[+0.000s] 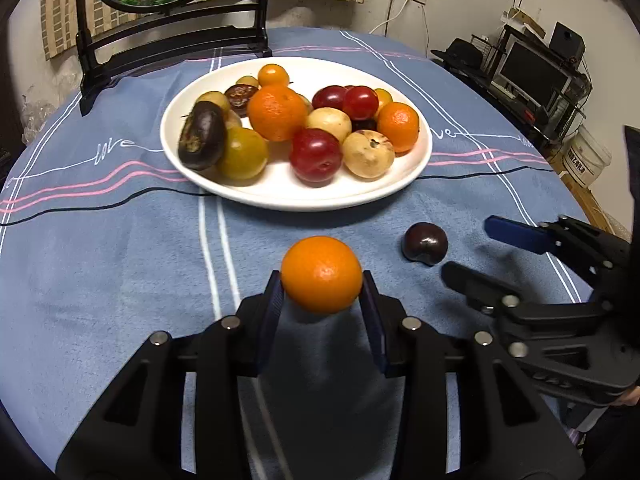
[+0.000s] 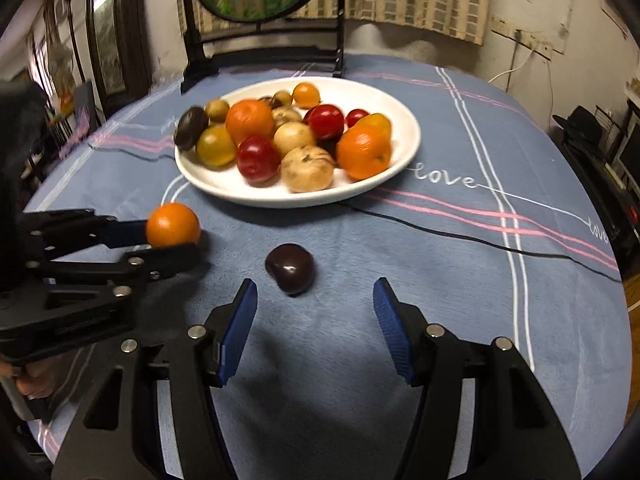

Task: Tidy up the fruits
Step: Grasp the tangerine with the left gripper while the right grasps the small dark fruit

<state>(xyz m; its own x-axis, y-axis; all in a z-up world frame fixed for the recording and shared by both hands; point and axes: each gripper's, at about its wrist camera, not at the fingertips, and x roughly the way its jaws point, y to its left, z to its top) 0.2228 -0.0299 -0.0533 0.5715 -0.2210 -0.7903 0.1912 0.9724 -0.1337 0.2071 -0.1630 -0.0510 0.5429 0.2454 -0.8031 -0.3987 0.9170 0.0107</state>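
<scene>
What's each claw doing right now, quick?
Left claw: shut on the orange.
Right claw: open, holding nothing; the dark plum lies on the cloth just ahead of it.

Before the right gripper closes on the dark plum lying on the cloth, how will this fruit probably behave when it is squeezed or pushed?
The dark plum looks round, so a push would probably roll it across the tablecloth. Its skin shines, so it may slip between the pads of the open right gripper. It looks small and probably light, perhaps soft; a gentle squeeze seems wise.
</scene>
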